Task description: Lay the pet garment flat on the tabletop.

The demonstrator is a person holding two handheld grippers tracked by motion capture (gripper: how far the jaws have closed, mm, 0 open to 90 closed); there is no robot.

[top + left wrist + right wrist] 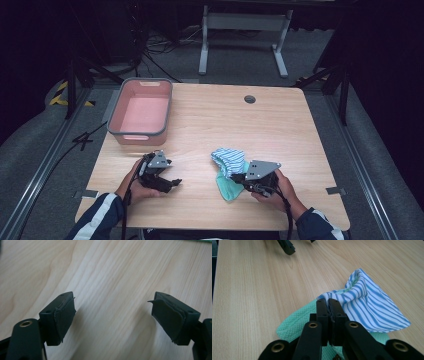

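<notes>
I have my right gripper (329, 301) clenched on the striped cloth (372, 307); left gripper (112, 315) released, pink basin (141, 111) beyond awaits.

Dim surroundings, evenly lit tabletop, soft focus

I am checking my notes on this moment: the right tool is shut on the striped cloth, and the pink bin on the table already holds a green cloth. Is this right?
Not quite. The pink bin is empty, as the high view shows. The green cloth lies on the table under the striped cloth. The right tool is indeed shut on the striped cloth.
</notes>
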